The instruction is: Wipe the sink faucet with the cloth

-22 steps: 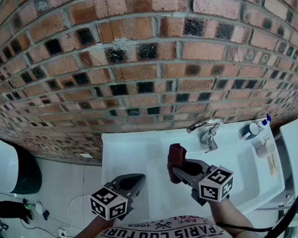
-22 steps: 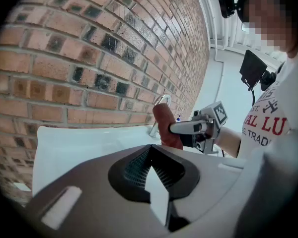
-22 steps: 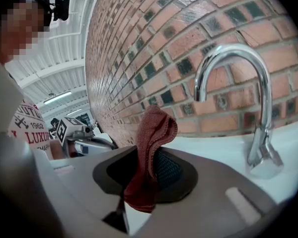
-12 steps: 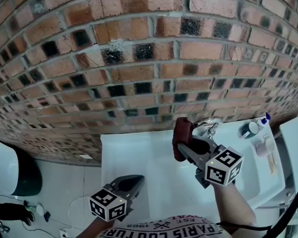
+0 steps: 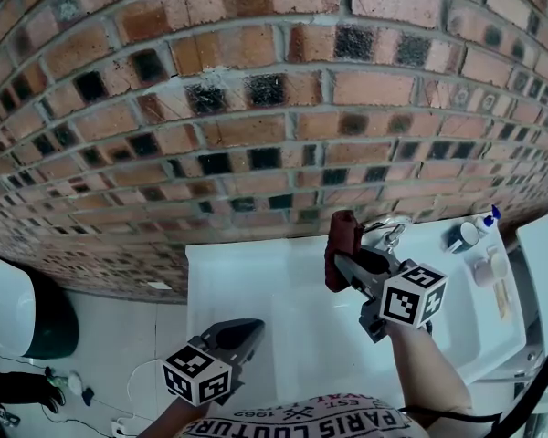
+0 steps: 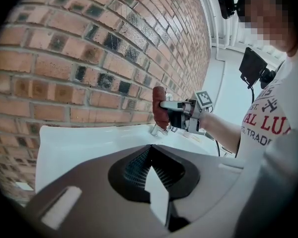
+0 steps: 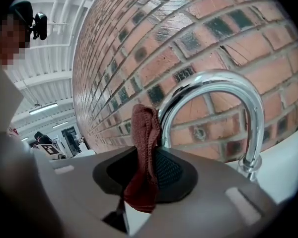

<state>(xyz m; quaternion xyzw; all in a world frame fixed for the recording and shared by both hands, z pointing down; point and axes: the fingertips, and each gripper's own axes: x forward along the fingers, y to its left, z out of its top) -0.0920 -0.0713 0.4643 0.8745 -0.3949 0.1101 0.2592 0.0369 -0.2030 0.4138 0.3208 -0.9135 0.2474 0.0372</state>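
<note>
Rough red-and-black brick wall (image 5: 256,108) behind a smooth white rectangular sink (image 5: 247,281). Near left: left gripper (image 5: 242,334), dark ribbed jaws pressed together with nothing between them, held low over the sink's front-left edge. Centre-right: right gripper (image 5: 344,265) clamped on a dark red knitted cloth (image 5: 341,237) — folded, standing upright out of the jaws. Cloth sits just left of the chrome faucet (image 5: 390,227), by its arched, polished spout; contact not clear. Far right on the sink ledge — a white mug (image 5: 463,237).
</note>
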